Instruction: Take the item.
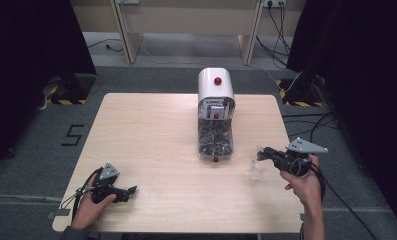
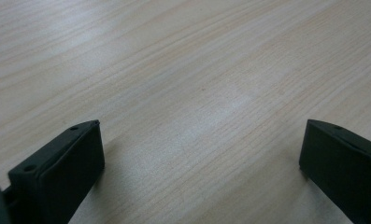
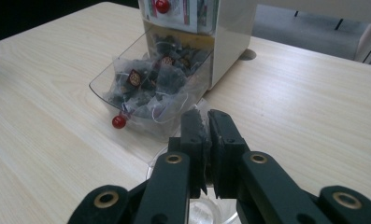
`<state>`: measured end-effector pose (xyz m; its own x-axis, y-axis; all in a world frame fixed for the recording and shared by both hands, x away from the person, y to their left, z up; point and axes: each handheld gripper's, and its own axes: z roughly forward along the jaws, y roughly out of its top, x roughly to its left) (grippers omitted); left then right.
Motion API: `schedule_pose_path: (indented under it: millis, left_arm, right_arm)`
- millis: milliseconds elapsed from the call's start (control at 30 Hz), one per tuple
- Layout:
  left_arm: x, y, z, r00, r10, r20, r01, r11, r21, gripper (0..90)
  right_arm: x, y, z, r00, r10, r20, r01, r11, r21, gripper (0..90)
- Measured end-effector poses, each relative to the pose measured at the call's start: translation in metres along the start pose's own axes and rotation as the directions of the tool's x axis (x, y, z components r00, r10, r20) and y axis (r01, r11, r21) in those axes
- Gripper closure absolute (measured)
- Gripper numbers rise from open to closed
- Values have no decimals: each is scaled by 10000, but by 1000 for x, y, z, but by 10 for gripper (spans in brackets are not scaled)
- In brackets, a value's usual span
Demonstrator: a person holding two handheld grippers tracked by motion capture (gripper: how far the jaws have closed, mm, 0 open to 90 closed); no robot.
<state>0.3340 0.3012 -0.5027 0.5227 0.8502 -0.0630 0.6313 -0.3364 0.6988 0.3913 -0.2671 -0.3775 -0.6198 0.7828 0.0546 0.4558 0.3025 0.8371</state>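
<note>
the right gripper (image 1: 264, 153) is near the right edge of the tabletop (image 1: 151, 140). its fingers (image 3: 192, 135) are pinched shut on a dark tea bag (image 3: 203, 128), held over a clear cup (image 1: 257, 167). the cup is see-through and hard to make out. just beside it stands the white box (image 1: 215, 87) with its clear drawer (image 3: 99, 84) pulled out, full of tea bags (image 3: 150, 86). the left gripper (image 1: 131, 190) is low by the near edge, well apart, its fingers (image 2: 64, 170) wide open over bare wood. lots of free room lies between the two.
</note>
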Motion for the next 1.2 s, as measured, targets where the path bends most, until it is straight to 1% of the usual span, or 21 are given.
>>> schedule_pose_path:
  millis: [133, 267, 367, 433, 500, 600, 633, 700, 833, 1200]
  left_arm:
    - [0, 0, 0, 10000, 2, 1, -2, 10000, 2, 0]
    - [0, 0, 0, 10000, 2, 0, -2, 10000, 2, 0]
    - [0, 0, 0, 10000, 3, -1, -3, 10000, 2, 0]
    - [0, 0, 0, 10000, 2, 0, -2, 10000, 1, 0]
    - [0, 0, 0, 10000, 3, -1, -3, 10000, 2, 0]
    - [0, 0, 0, 10000, 1, 0, -1, 10000, 1, 0]
    - [0, 0, 0, 10000, 4, 0, -4, 10000, 3, 0]
    - [0, 0, 0, 10000, 1, 1, -1, 10000, 2, 0]
    - [0, 0, 0, 10000, 4, 0, -4, 10000, 3, 0]
    - [0, 0, 0, 10000, 2, 1, -2, 10000, 2, 0]
  right_arm:
    - [-2, -3, 4, 9999, 33, -108, -30, 9997, 235, 854]
    - [-2, -5, 6, 9999, 43, -132, -38, 9993, 361, 853]
    - [-3, -6, 10, 10000, 12, -97, -6, 9984, 564, 853]
    - [-3, -7, 11, 9999, 27, -140, -18, 9983, 575, 853]
    - [-3, -8, 13, 9999, 1, -156, 11, 9973, 731, 852]
    - [-4, -9, 14, 9998, 1, -180, 13, 9971, 754, 851]
    - [-3, -10, 16, 9999, -21, -170, 36, 9962, 871, 851]
    - [-3, -10, 17, 9998, -47, -195, 64, 9963, 862, 851]
    - [-2, -11, 19, 9997, -101, -228, 125, 9944, 1049, 848]
    - [-3, -11, 18, 9997, -96, -207, 118, 9945, 1045, 819]
